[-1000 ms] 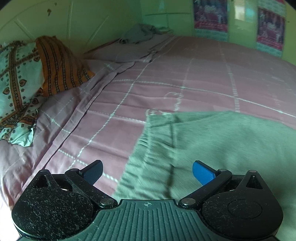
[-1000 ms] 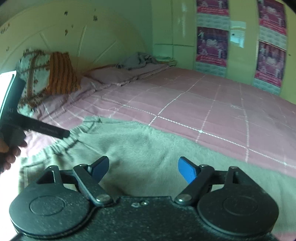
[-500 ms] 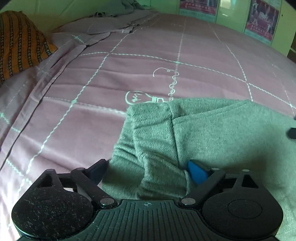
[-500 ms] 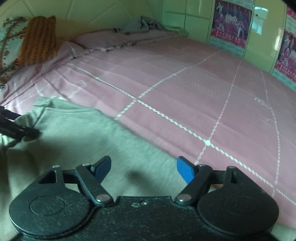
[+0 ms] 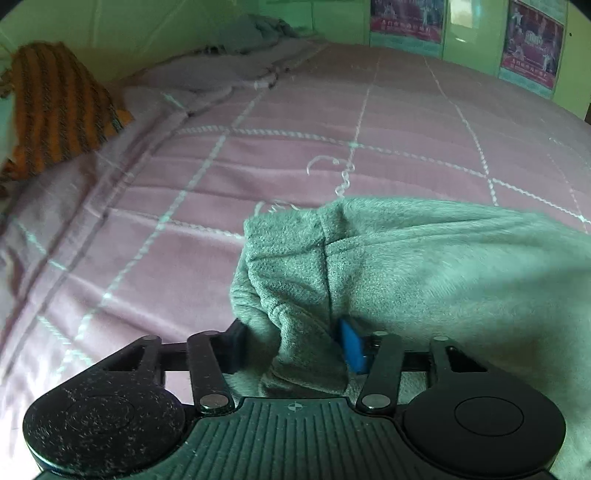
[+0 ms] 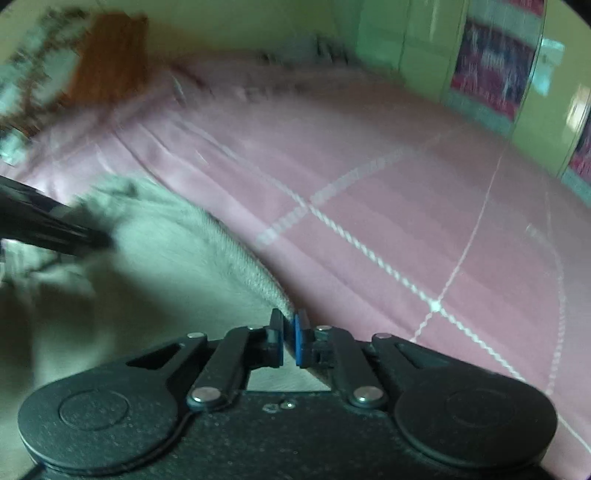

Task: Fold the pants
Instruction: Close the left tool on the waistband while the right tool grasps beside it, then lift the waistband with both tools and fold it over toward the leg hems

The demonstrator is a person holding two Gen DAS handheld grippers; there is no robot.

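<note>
Both grippers clamp grey pants [image 5: 424, 273]: left gripper [image 5: 295, 345] bunched corner, right gripper [image 6: 289, 338] edge; striped pillow [image 5: 59, 110] beyond

Ahead of both claws the pink bedsheet [image 5: 295, 177] lies flat and open right up to the green wall [image 6: 417, 48]. The only obstacles sit to the left — the orange striped pillow [image 5: 59, 107] and, at the far corner, a rumpled grey cloth [image 5: 255, 33].

Pink grid bedsheet [image 5: 295, 110], striped orange pillow [image 5: 59, 107] at headboard, green walls [image 5: 147, 29] w/ posters [image 5: 532, 40].
</note>
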